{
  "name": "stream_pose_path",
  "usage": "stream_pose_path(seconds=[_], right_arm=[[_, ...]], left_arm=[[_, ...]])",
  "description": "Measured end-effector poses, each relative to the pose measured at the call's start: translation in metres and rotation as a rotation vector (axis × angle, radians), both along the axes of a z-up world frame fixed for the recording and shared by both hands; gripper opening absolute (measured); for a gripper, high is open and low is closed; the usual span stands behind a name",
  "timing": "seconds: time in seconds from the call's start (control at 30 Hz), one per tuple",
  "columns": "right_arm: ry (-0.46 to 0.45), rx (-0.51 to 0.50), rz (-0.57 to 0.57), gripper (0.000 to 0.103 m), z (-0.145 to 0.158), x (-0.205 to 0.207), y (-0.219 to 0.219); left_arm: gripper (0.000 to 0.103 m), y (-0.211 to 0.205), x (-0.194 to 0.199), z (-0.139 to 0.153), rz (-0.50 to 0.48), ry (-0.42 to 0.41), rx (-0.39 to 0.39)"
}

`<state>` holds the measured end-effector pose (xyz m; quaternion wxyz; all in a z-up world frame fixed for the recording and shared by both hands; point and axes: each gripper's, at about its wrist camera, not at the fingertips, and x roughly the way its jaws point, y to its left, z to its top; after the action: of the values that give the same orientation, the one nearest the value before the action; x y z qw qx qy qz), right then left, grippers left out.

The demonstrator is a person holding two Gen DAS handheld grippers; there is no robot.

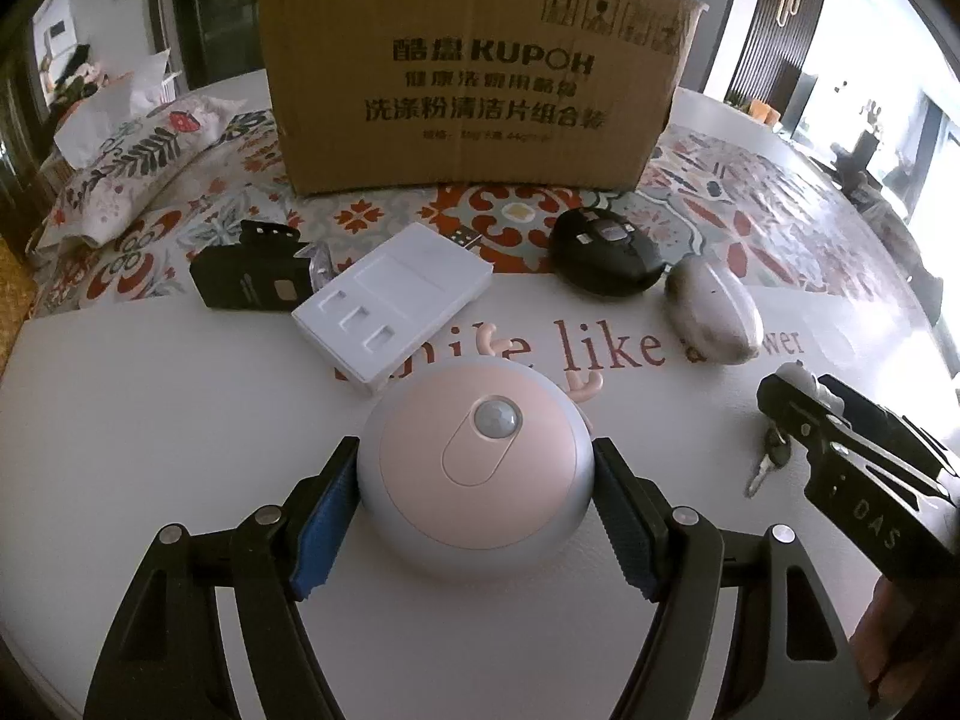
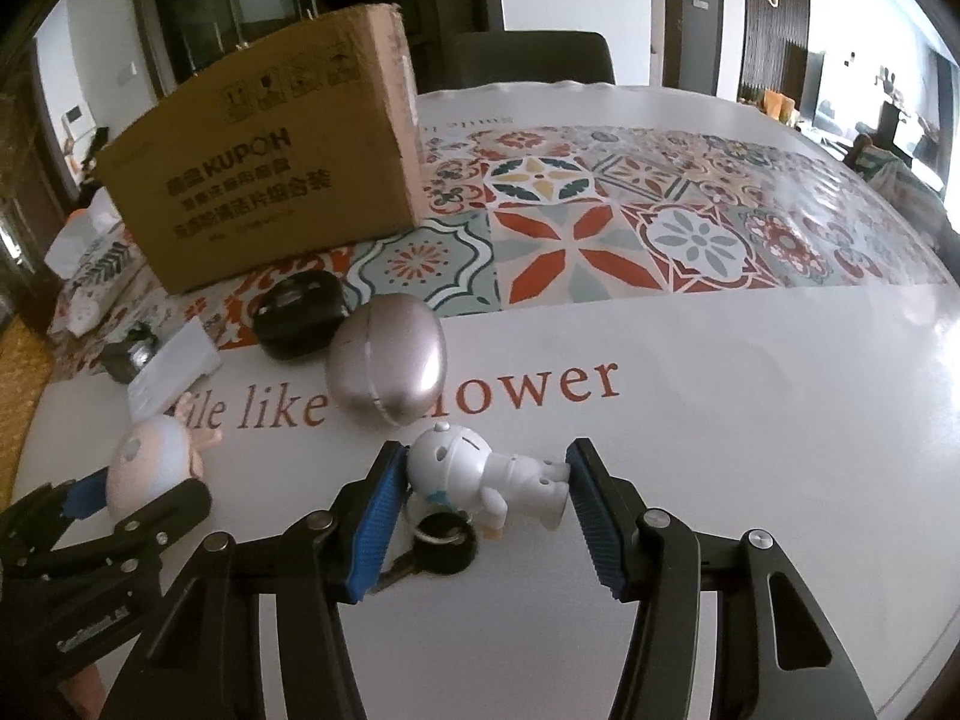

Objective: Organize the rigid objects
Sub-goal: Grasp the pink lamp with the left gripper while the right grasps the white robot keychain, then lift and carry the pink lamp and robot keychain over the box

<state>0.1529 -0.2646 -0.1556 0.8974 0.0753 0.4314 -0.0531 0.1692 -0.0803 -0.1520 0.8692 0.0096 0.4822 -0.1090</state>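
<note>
Daylight from windows [image 1: 870, 114] far right of each claw blows out white; glare sheens the worktop [image 2: 750, 372]; fisheye edges bend and darken.

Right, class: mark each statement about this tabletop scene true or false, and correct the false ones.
1. The left gripper has its jaws on either side of the pink round night light. True.
2. The right gripper is closed on the silver egg-shaped case. False: it is closed on the white figurine.
3. The cardboard box lies flattened. False: it stands upright at the back.
4. A key lies on the table. True.
5. The white tray sits inside the box. False: it lies on the table.
</note>
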Motion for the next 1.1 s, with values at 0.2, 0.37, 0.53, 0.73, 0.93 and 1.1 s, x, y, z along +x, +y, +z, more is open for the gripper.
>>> stream_pose_path(seconds=[0.2,0.37,0.53,0.73,0.93,1.1], right_arm=[[-0.026,0.0,0.022,0.056,0.012,-0.009,0.007],[-0.058,0.001,0.031,0.056,0.024,-0.017,0.011],[-0.09,-0.007,0.046,0.056,0.038,-0.022,0.016],[-0.129,-0.021,0.061,0.056,0.055,-0.025,0.024],[-0.17,-0.034,0.076,0.056,0.072,-0.023,0.03],[-0.206,-0.043,0.084,0.056,0.086,-0.018,0.033]], left_arm=[[0.074,0.003,-0.007,0.012,-0.003,-0.032,-0.011],[0.074,0.004,-0.011,0.026,-0.008,-0.073,-0.019],[0.074,0.008,-0.014,0.039,-0.008,-0.106,-0.031],[0.074,0.014,-0.016,0.054,-0.004,-0.144,-0.039],[0.074,0.019,-0.014,0.07,-0.006,-0.184,-0.048],[0.074,0.022,-0.008,0.083,-0.011,-0.214,-0.052]])
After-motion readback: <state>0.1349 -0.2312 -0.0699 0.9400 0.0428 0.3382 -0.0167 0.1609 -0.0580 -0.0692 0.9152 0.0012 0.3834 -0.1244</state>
